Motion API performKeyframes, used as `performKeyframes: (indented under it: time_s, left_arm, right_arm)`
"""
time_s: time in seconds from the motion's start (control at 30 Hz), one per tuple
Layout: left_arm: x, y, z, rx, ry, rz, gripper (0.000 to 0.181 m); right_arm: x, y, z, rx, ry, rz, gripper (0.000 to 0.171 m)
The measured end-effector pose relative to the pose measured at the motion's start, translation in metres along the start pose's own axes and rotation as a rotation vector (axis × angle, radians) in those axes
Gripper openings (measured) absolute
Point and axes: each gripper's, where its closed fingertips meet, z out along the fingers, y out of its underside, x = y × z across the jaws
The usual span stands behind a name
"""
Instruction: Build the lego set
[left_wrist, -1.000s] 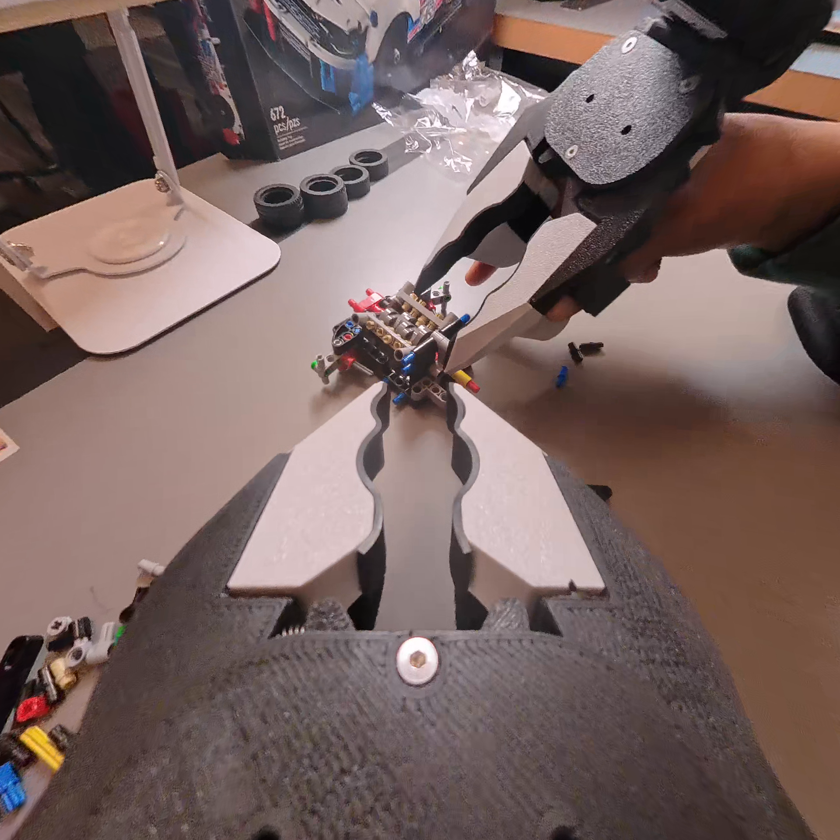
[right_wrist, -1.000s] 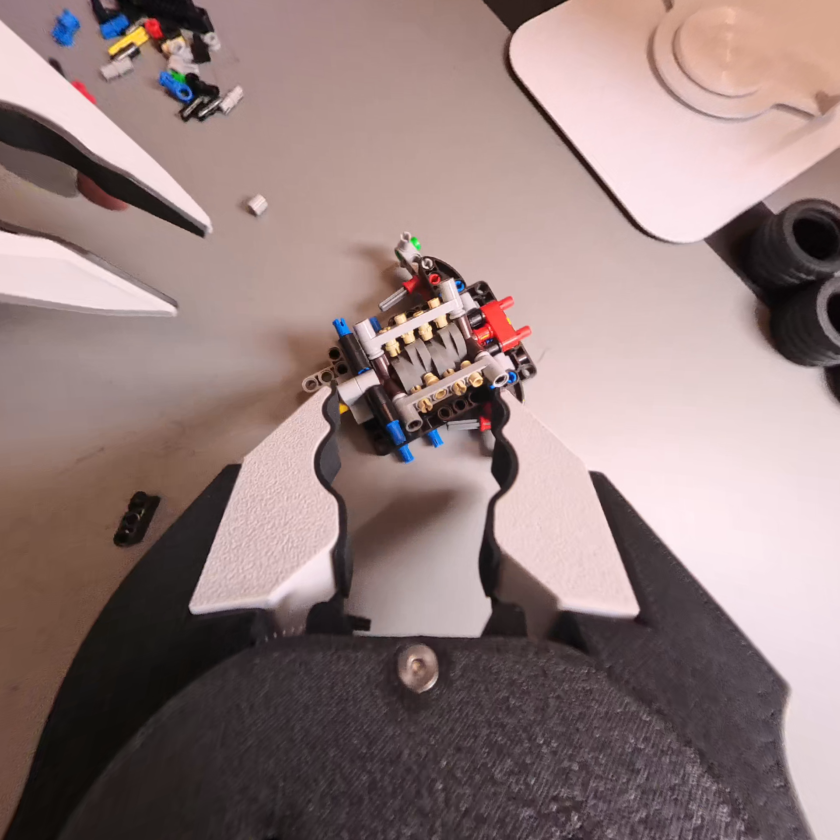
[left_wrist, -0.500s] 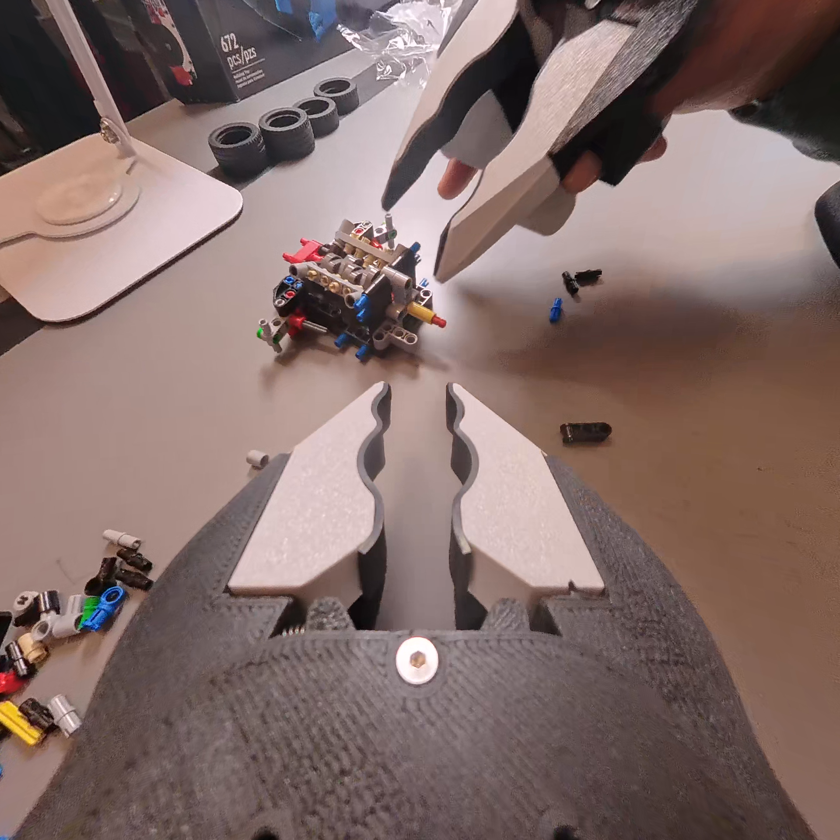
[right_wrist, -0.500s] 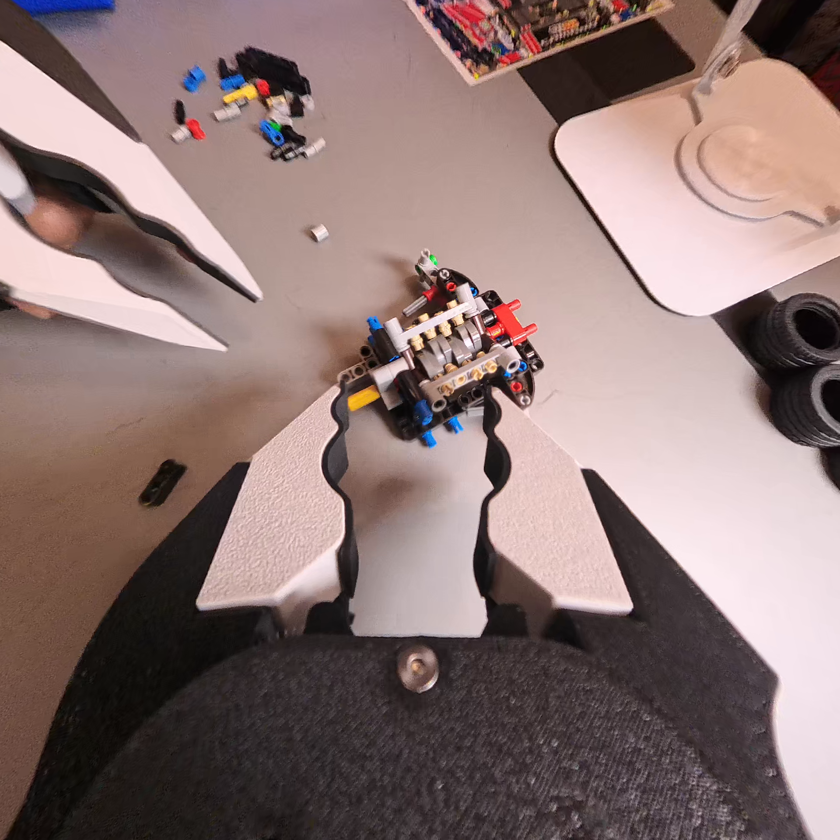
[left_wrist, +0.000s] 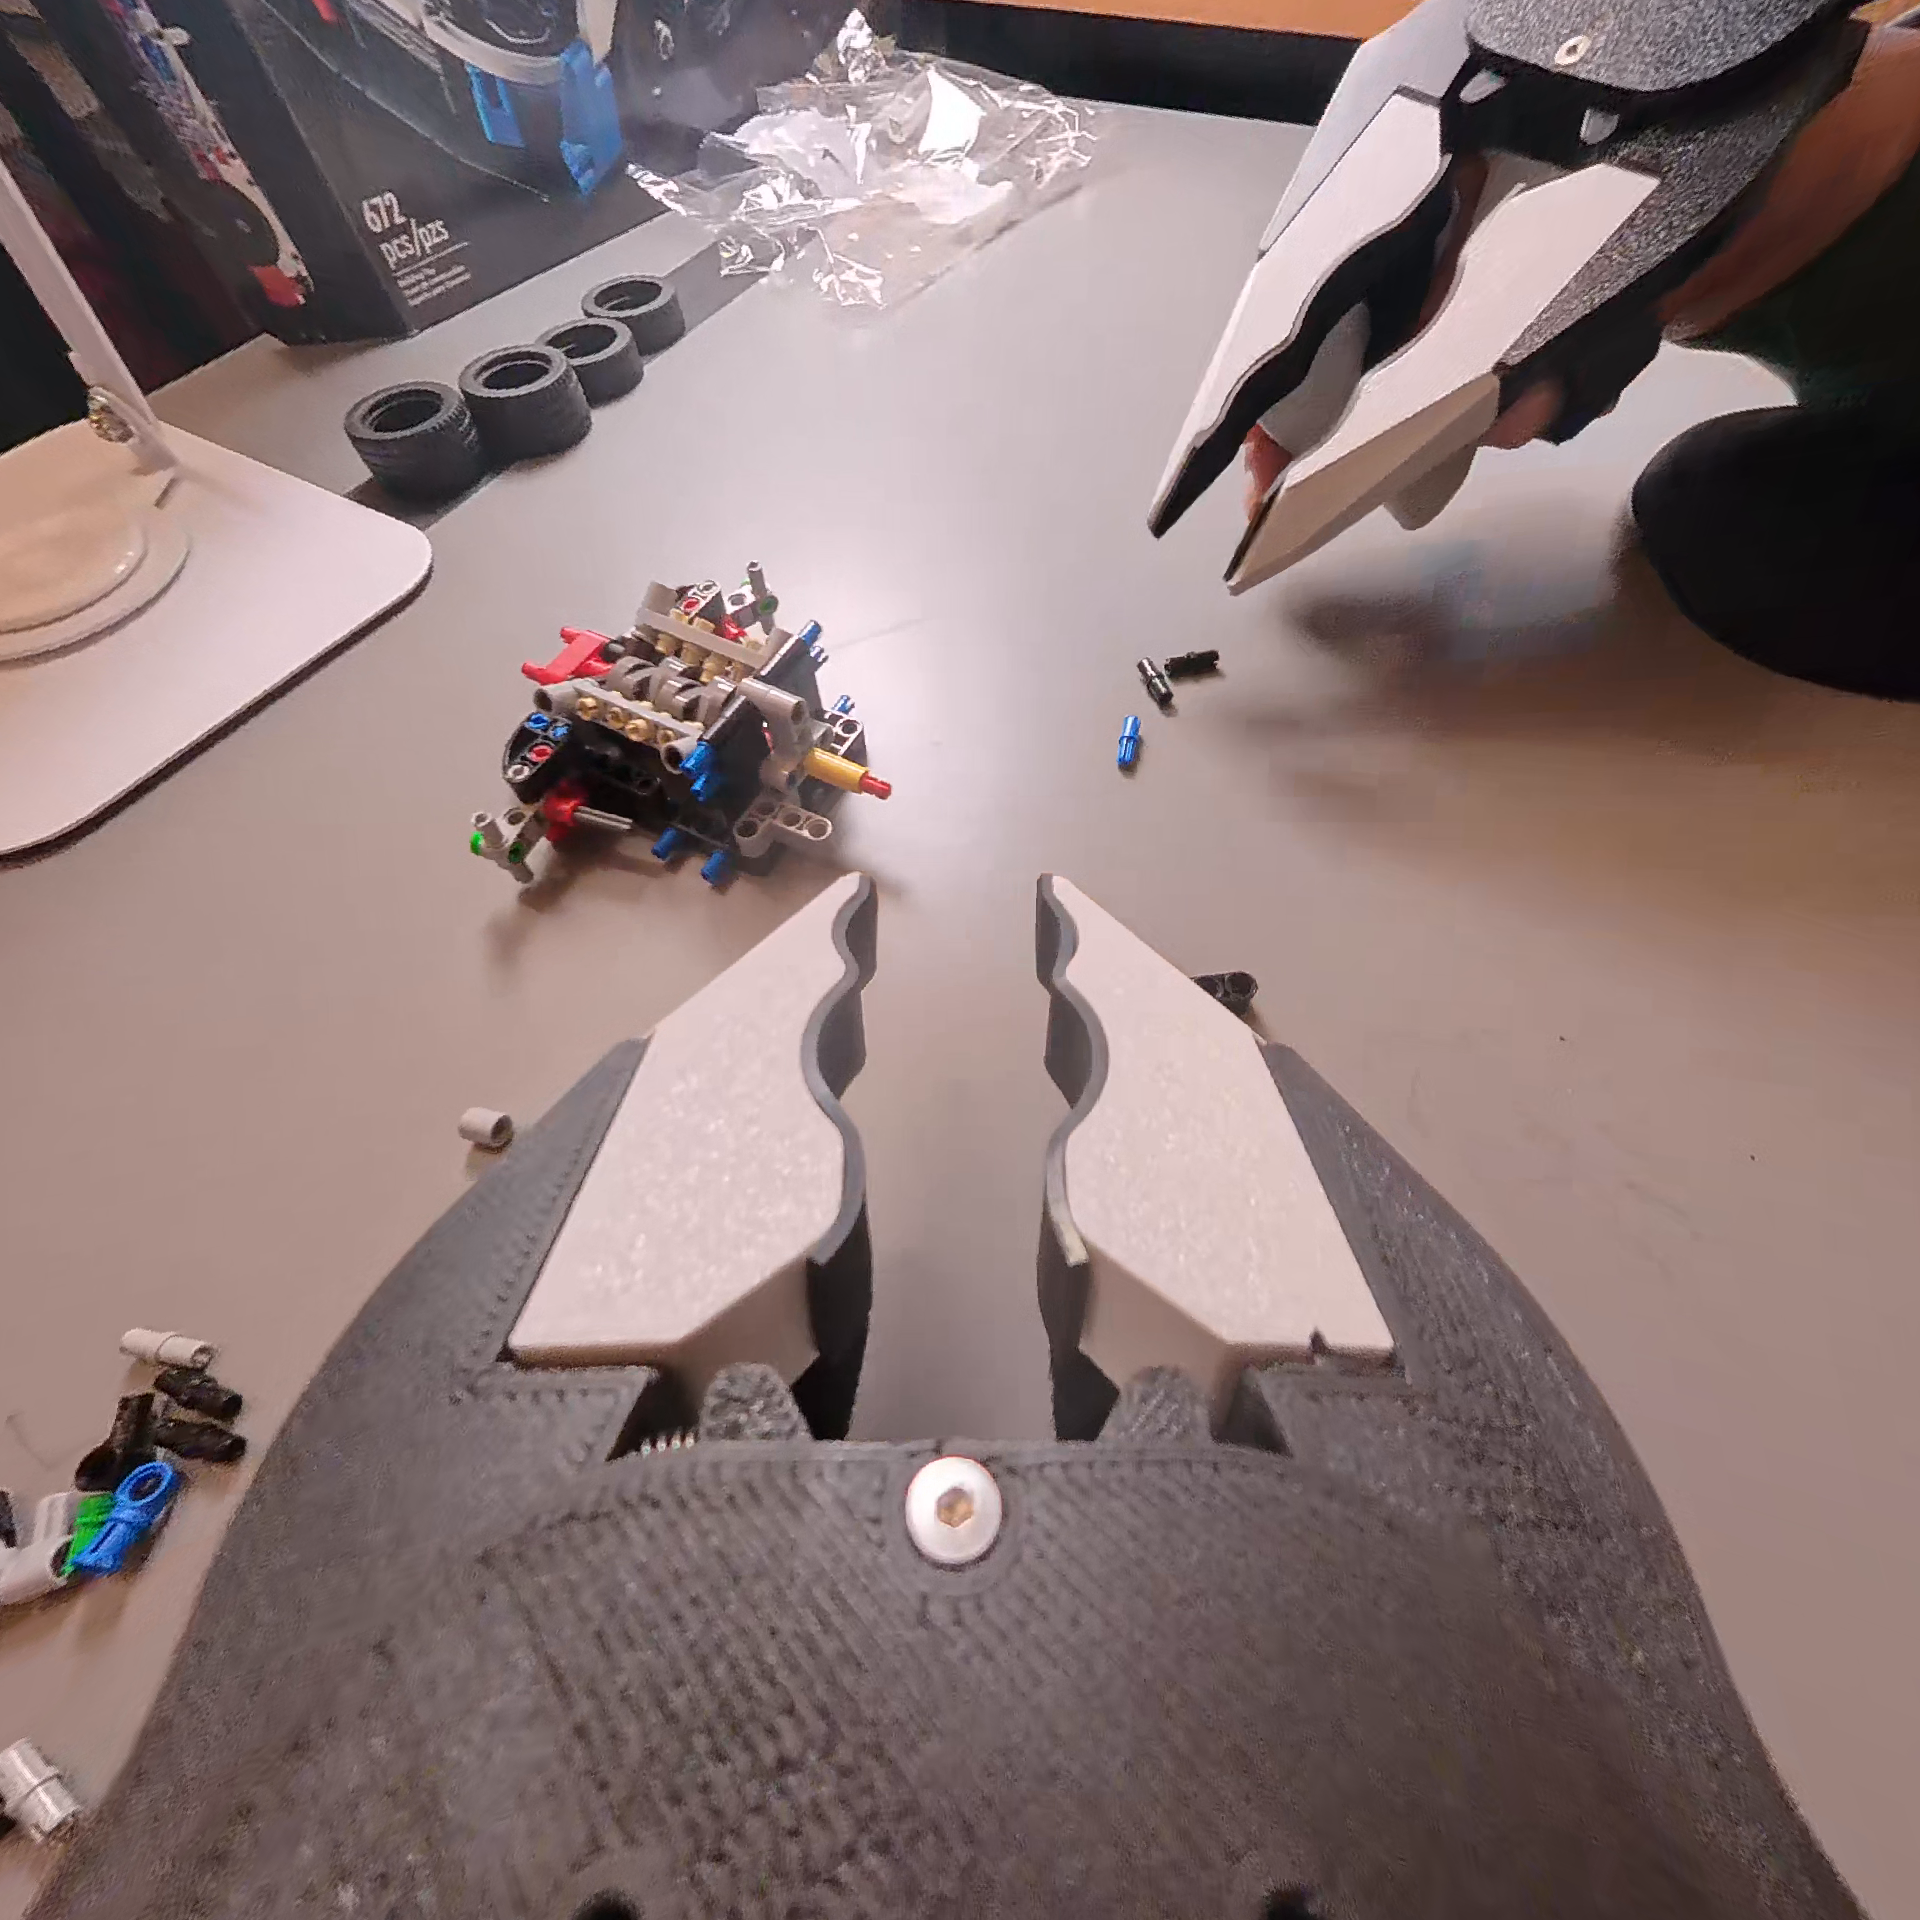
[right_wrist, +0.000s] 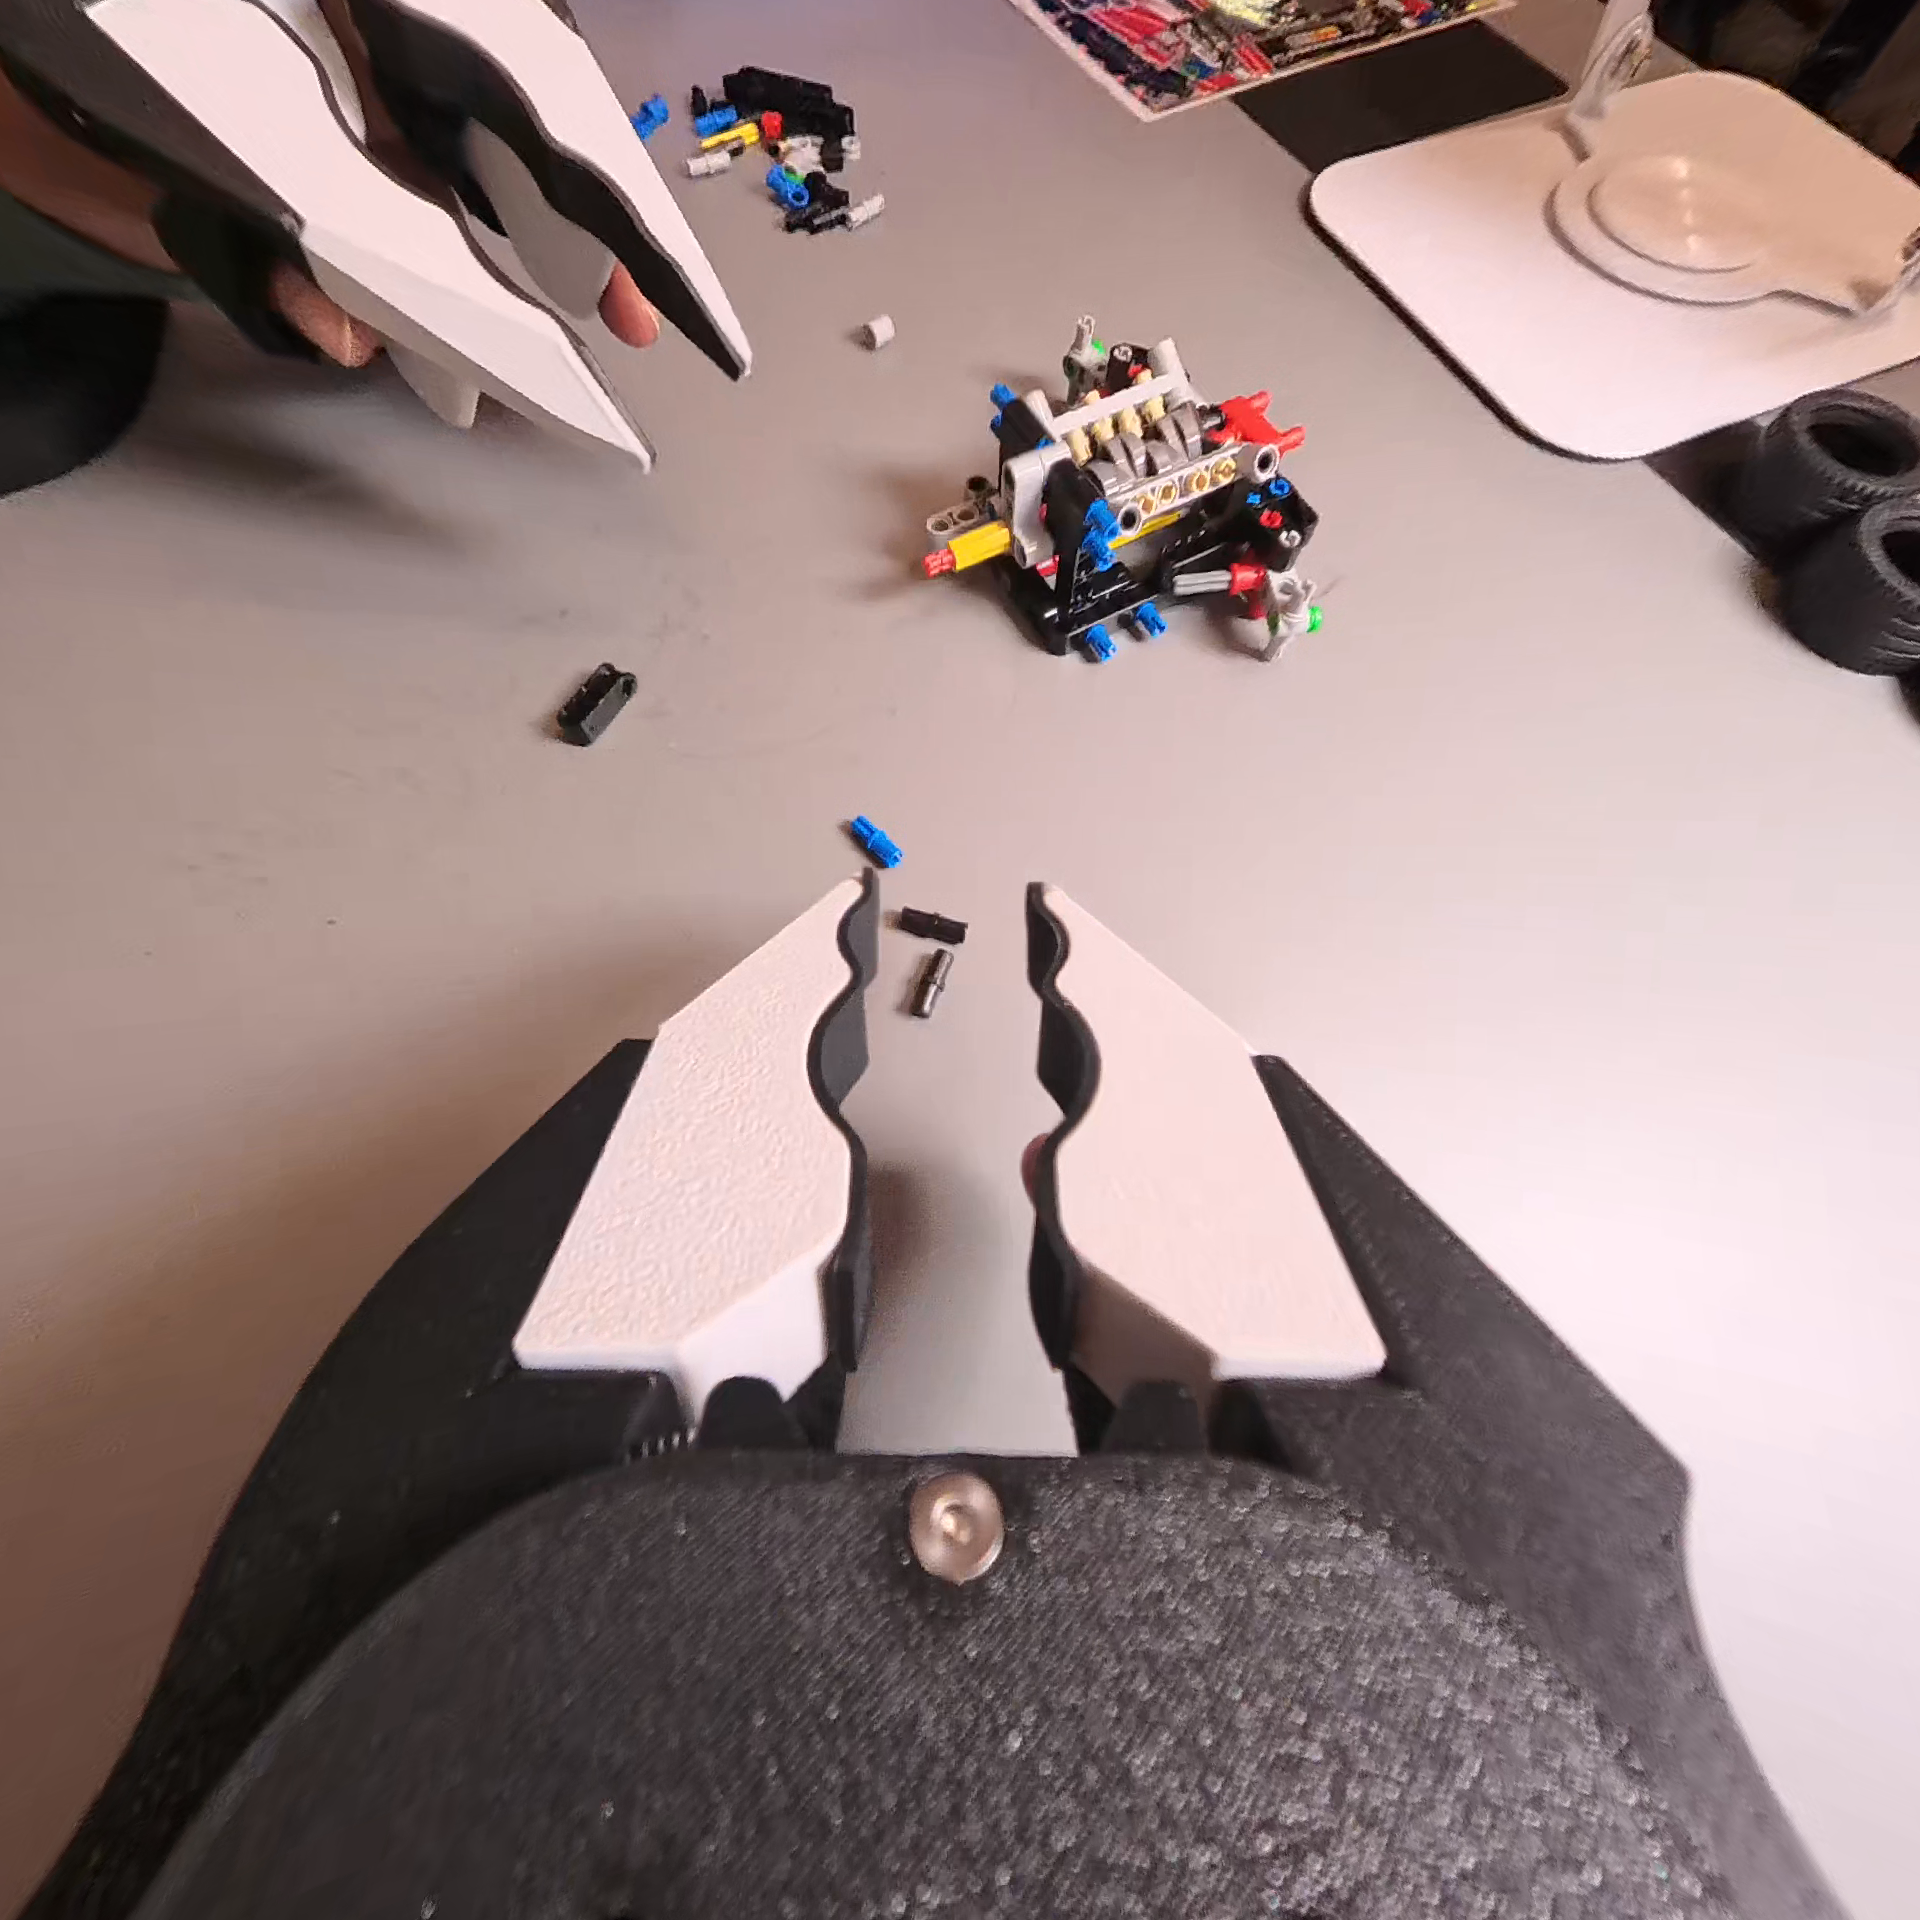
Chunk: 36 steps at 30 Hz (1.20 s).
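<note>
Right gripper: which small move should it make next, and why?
Probably lower the right gripper and close on one of the two black pins on the table. Its jaws are open and empty, and both pins lie loose between its fingertips.

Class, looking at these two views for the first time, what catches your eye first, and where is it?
The colourful half-built lego assembly stands alone mid-table, with neither gripper touching it. The right gripper hovers open over two small black pins, a blue pin just ahead. Four black tyres line up beside the lego box.

Left gripper (left_wrist: 956, 904), right gripper (right_wrist: 951, 894): textured black bodies, white wavy-edged fingers, silver centre screw.
</note>
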Motion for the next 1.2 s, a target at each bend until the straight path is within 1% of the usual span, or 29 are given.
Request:
performKeyframes:
  time_s: [0.07, 0.2, 0.43, 0.5, 0.63, 0.83, 1.1, 1.2]
  left_arm:
    - [0.002, 0.002, 0.002, -0.005, 0.010, 0.005, 0.030]
    - [0.001, 0.004, 0.003, -0.007, 0.021, 0.002, 0.031]
    - [-0.005, 0.008, 0.003, -0.013, 0.018, -0.004, 0.030]
    - [-0.005, 0.008, 0.003, -0.010, 0.018, -0.003, 0.030]
    - [-0.005, 0.007, 0.002, -0.008, 0.017, 0.003, 0.030]
    - [-0.005, 0.008, 0.002, -0.012, 0.021, 0.001, 0.030]
    - [-0.004, 0.008, 0.003, -0.016, 0.025, 0.006, 0.029]
    - [-0.004, 0.009, 0.003, -0.019, 0.026, 0.006, 0.029]
  right_arm:
    - [0.002, 0.003, 0.005, -0.005, 0.008, -0.021, 0.024]
    - [0.006, 0.008, 0.011, -0.008, 0.025, -0.044, 0.024]
    - [0.001, 0.021, 0.009, -0.072, -0.004, -0.038, 0.033]
    - [-0.005, 0.026, 0.008, -0.107, -0.036, -0.035, 0.033]
    - [-0.009, 0.031, 0.007, -0.160, -0.037, -0.056, 0.033]
    - [-0.007, 0.036, 0.011, -0.230, 0.023, -0.104, 0.027]
    - [-0.008, 0.034, 0.015, -0.241, 0.039, -0.114, 0.019]
    - [-0.009, 0.033, 0.017, -0.243, 0.045, -0.131, 0.013]
